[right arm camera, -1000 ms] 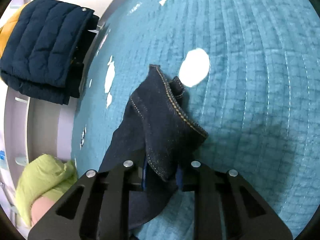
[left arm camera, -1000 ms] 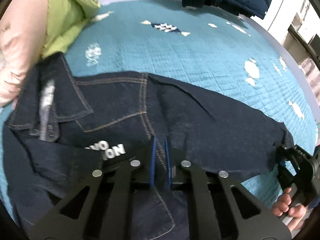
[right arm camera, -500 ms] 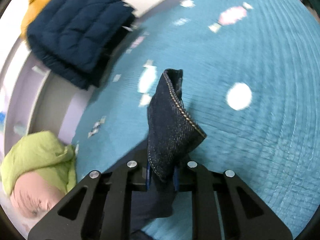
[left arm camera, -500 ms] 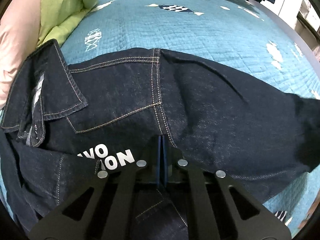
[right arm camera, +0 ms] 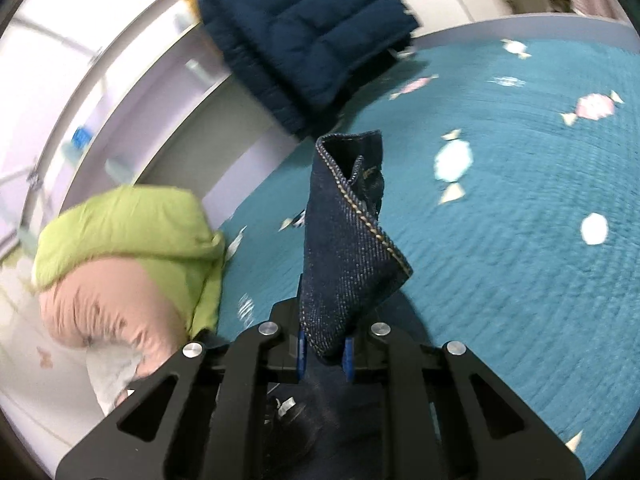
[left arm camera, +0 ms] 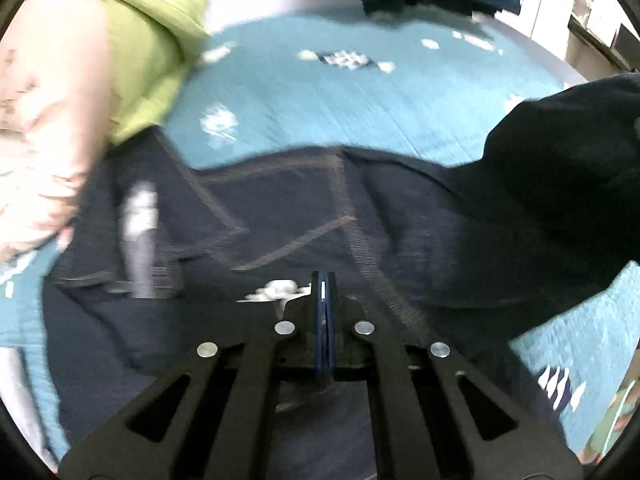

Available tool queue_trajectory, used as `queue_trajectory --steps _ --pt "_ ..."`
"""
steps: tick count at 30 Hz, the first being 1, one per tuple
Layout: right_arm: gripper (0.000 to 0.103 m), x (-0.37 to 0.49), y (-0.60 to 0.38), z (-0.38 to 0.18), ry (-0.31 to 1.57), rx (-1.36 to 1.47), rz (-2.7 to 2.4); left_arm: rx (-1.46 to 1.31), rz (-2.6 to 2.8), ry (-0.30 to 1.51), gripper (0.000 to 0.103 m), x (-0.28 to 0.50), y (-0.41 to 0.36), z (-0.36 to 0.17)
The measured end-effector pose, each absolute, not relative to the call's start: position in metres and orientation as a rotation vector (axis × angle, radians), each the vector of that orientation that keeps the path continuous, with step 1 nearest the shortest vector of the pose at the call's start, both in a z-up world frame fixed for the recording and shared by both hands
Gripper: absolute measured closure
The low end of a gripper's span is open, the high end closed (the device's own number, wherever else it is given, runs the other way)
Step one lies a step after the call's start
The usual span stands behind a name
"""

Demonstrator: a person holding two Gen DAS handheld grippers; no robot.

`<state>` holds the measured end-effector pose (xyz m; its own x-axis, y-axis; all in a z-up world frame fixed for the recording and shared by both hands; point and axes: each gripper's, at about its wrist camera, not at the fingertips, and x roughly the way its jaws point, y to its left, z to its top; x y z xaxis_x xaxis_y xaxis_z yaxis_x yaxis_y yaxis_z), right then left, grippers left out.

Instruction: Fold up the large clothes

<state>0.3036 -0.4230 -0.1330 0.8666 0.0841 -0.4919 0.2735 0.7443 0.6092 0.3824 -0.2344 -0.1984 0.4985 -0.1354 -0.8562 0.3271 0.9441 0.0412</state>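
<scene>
While the denim jacket (left arm camera: 288, 216) lies mostly spread on the teal quilted bedspread (left arm camera: 320, 100), the fold looks barely begun. Nearest, the left gripper (left arm camera: 323, 308) has its blue pads squeezed together; they sit over the jacket's chest near the white lettering, but whether any cloth is pinched between them I cannot tell from here. The right gripper (right arm camera: 325, 354) is clamped on a sleeve cuff (right arm camera: 348, 224), which stands up above its fingers, lifted clear of the bedspread; that raised sleeve shows as the dark mass at the right of the left view. Past that, the collar (left arm camera: 192, 208) and shoulder seams are flat and unfolded. My guess: the first sleeve is being brought over the body, with the other sleeve, the sides and the final halving yet to do. Farther off sit a green-and-pink puffer jacket (right arm camera: 132, 248) and a folded navy puffer jacket (right arm camera: 304, 32).
</scene>
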Motion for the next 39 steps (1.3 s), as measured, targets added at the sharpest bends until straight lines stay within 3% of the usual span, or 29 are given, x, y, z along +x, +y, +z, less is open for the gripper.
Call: queue_trajectory --steps 14,28,39 --pt "0.091 0.327 -0.267 -0.121 0.611 0.44 0.016 0.166 -0.135 0.918 0.099 0.35 -0.078 -0.142" --pt "0.091 0.36 -0.131 -0.17 0.79 0.279 0.061 0.067 0.025 0.975 0.099 0.318 0.05 -0.18" --pt "0.086 0.371 -0.068 -0.212 0.903 0.094 0.091 -0.004 0.06 1.05 0.099 0.309 0.092 -0.21"
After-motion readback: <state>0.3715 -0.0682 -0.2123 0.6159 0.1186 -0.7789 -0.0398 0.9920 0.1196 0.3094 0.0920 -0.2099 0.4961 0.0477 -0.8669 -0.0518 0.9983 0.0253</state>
